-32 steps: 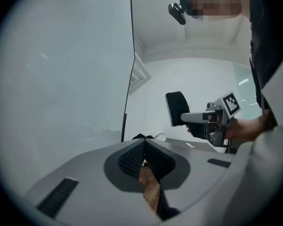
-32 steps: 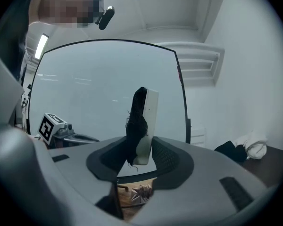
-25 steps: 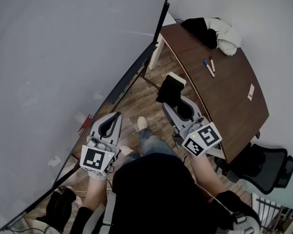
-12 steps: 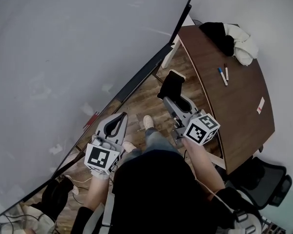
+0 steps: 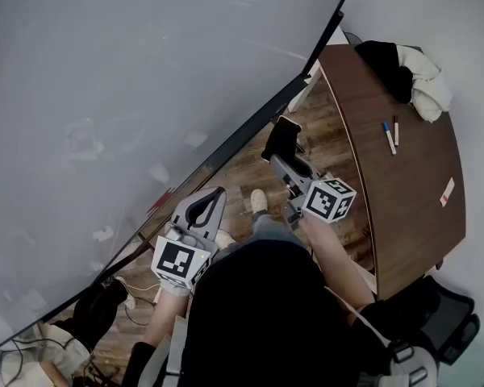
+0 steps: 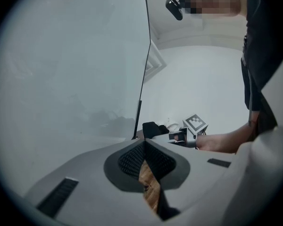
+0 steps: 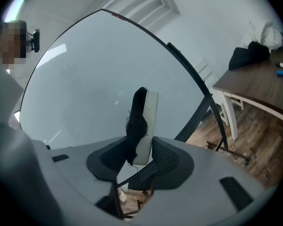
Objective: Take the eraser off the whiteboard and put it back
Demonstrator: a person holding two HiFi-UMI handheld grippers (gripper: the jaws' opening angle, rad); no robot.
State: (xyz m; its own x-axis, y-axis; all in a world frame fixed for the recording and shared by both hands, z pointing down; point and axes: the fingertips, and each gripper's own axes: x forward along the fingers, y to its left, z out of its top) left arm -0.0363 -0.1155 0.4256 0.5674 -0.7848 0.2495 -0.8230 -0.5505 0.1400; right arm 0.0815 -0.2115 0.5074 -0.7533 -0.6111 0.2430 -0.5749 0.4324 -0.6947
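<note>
My right tongs (image 5: pixel 281 161) are clenched on the eraser (image 5: pixel 283 139), which stands upright between the pads, black felt on one side, white back on the other; it looks clear of the whiteboard (image 5: pixel 105 95), though the gap is hard to judge; that hand reaches forward beside the desk (image 5: pixel 403 176); my left tongs (image 5: pixel 216 193) are pressed together, empty; since a second ago the right wrist has rolled and sunk.
</note>
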